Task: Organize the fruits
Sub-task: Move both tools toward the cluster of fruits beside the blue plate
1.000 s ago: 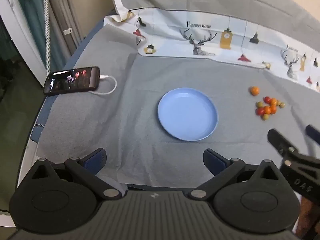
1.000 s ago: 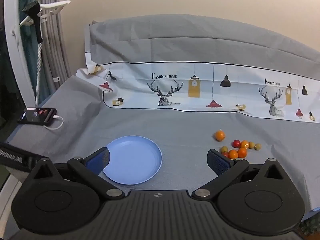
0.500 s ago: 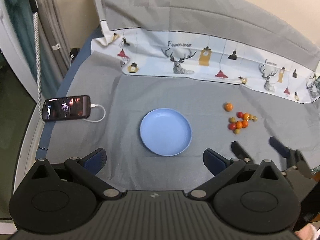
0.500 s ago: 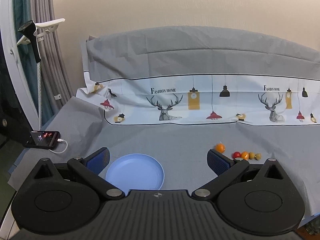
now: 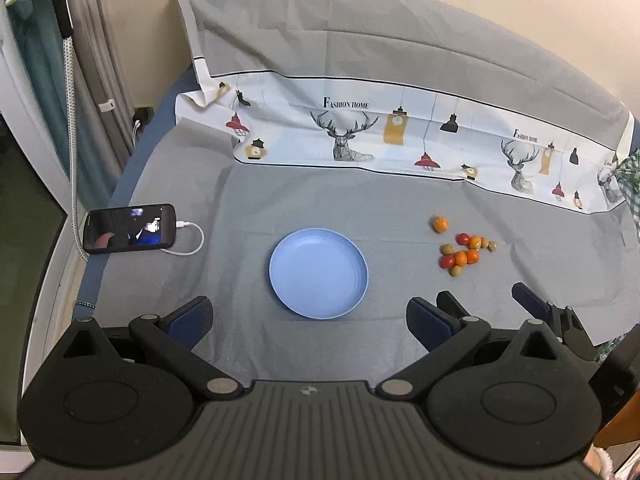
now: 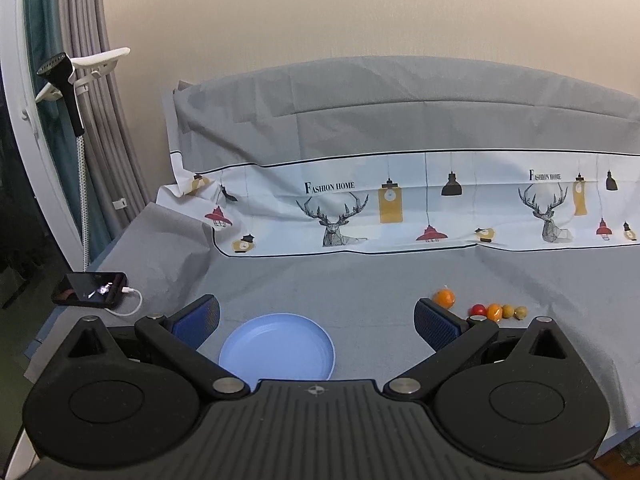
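Note:
An empty light-blue plate (image 5: 319,272) (image 6: 277,345) lies on the grey cloth in the middle. To its right sits a cluster of small red, orange and olive-green fruits (image 5: 466,254) (image 6: 496,311), with one orange fruit (image 5: 440,224) (image 6: 445,298) a little apart at the upper left. My left gripper (image 5: 308,318) hangs open and empty above the near side of the plate. My right gripper (image 6: 316,318) (image 5: 486,300) is open and empty too, held near the front edge just short of the fruits.
A black phone (image 5: 128,229) (image 6: 90,289) with a white cable lies at the table's left edge. A printed white cloth band (image 5: 400,140) runs along the back. A stand with a braided pole (image 6: 82,168) rises at the left by the curtains.
Both grippers have pulled back and risen, so the table looks smaller and more of the wall shows. The right gripper has drifted left in the left wrist view. Both stay open.

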The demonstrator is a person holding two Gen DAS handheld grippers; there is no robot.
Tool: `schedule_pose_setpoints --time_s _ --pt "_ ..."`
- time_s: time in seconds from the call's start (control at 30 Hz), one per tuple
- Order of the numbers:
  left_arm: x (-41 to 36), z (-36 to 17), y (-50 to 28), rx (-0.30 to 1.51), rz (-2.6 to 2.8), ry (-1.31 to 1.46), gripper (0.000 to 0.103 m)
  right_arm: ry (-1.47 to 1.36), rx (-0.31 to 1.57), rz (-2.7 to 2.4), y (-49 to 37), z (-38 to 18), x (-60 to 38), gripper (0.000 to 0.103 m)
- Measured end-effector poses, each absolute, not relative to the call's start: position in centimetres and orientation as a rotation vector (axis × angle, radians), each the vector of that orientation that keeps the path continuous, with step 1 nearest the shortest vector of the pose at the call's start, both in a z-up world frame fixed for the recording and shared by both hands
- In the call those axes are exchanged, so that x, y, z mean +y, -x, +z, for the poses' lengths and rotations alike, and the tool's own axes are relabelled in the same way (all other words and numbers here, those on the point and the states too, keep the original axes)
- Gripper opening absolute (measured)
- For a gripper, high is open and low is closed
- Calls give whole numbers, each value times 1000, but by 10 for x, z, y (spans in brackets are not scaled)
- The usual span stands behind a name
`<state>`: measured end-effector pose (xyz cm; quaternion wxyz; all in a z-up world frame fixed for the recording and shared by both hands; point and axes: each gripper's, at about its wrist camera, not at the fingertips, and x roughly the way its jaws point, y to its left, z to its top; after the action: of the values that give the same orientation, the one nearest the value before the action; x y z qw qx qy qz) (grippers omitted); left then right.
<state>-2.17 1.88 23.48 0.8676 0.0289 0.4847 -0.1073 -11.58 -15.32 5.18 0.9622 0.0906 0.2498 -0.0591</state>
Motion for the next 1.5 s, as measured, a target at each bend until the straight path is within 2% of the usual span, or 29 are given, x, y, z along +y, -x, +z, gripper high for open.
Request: schedule_pose_setpoints --time_s 0.97,1.27,1.5 --pt "24 231 14 990 -226 -35 103 -161 504 -99 110 50 -157 103" --pt "26 178 -20 1006 -127 -47 103 -222 535 -63 98 25 -167 103" --pt "26 120 -56 1034 -204 125 103 -285 532 -74 84 -11 -190 103"
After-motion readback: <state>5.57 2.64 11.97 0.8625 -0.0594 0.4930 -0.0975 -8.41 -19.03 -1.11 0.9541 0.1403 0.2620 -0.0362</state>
